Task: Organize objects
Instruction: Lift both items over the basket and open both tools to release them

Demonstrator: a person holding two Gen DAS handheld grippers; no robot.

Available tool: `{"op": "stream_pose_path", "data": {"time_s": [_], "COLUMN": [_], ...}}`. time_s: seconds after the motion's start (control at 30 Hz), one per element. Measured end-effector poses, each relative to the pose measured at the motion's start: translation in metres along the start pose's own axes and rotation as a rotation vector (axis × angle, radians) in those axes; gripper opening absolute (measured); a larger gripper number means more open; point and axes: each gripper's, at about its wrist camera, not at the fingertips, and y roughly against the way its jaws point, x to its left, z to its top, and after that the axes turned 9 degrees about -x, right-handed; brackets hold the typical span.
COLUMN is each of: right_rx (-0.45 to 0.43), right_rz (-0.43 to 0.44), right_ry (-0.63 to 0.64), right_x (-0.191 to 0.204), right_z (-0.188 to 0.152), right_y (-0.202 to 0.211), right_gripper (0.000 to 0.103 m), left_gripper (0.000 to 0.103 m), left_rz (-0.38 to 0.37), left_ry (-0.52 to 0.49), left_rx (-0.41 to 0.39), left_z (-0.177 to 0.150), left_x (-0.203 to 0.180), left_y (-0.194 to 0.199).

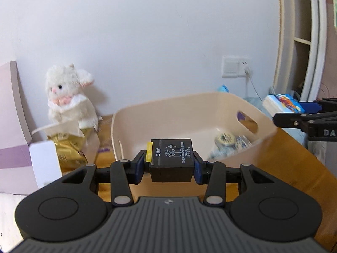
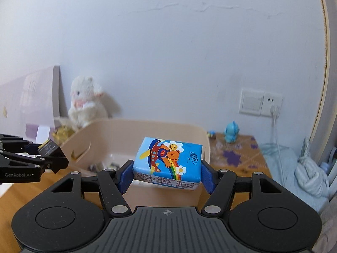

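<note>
My left gripper (image 1: 171, 165) is shut on a small black box (image 1: 171, 160) with a yellow tab, held in front of the near rim of a cream plastic bin (image 1: 189, 105). The bin holds a round tin (image 1: 225, 139) and small packets. My right gripper (image 2: 167, 172) is shut on a blue tissue pack (image 2: 168, 162) with a bear and rainbow print, held before the same bin (image 2: 189, 130). The left gripper with its black box (image 2: 48, 149) shows at the left of the right wrist view. The right gripper (image 1: 303, 117) with the tissue pack (image 1: 282, 103) shows at the right of the left wrist view.
A white plush rabbit (image 1: 67, 92) sits against the wall behind an open carton with gold packets (image 1: 67, 147). A blue toy (image 2: 231, 131) stands on the wooden table (image 2: 242, 154) near a wall socket (image 2: 271, 103). Light blue cloth (image 2: 305, 168) lies at the right.
</note>
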Motion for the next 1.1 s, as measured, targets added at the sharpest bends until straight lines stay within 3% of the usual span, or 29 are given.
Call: {"op": "stream_pose_path", "data": {"time_s": [0.23, 0.43, 0.8, 1.1], "right_rx": [-0.022, 0.019, 0.193, 0.332], "right_rz": [-0.014, -0.034, -0.045, -0.029], "right_ry": [-0.013, 0.002, 0.055, 0.074], "right_x": [-0.008, -0.009, 0.001, 0.009], "right_z": [0.022, 0.023, 0.002, -0.016], "right_y": [-0.025, -0.061, -0.120, -0.146], "right_gripper": [0.063, 0.063, 0.063, 0.063], "left_gripper": [0.047, 0.047, 0.047, 0.047], "left_rz": [0.061, 0.113, 0.133, 0.151], "left_ry": [-0.007, 0.008, 0.021, 0.046], "left_rx": [0.011, 0.086, 0.298, 0.382], "left_z": [0.023, 0.029, 0.007, 0.003], "left_x": [0.004, 0.000, -0.004, -0.001], "left_y": [-0.038, -0.079, -0.133, -0.146]}}
